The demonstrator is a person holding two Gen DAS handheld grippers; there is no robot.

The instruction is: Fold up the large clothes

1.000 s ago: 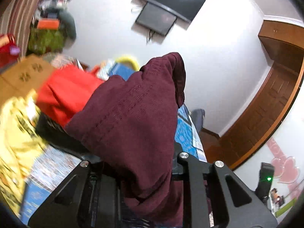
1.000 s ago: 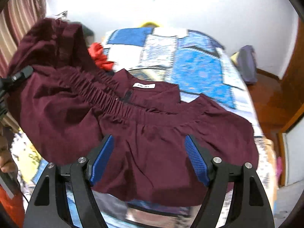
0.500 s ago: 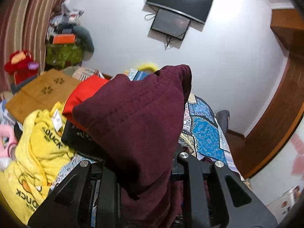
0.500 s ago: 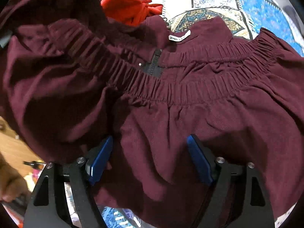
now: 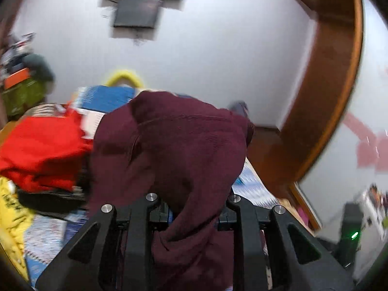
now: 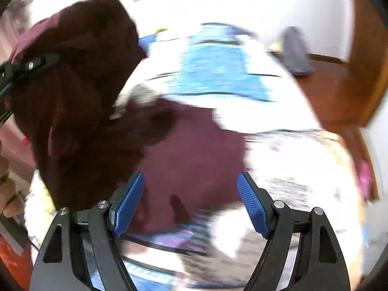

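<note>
Gripping a bunched fold, left tongs [image 5: 191, 218] hold the maroon garment [image 6: 184, 160] above the patchwork bed [image 6: 218, 72]; right tongs [image 6: 191, 203] gape empty; soft, limp cloth, best pinched at its edge.

Maroon garment [image 6: 194, 160] now off right gripper's [image 6: 191, 201] wide jaws, more bedspread [image 6: 218, 72] bared; bunch lifted by left gripper [image 5: 191, 208] swung over.

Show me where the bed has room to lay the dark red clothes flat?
The bare quilt beyond and right of the maroon garment, toward the wooden floor, looks free. The left is crowded: a red garment, yellow clothes.
</note>
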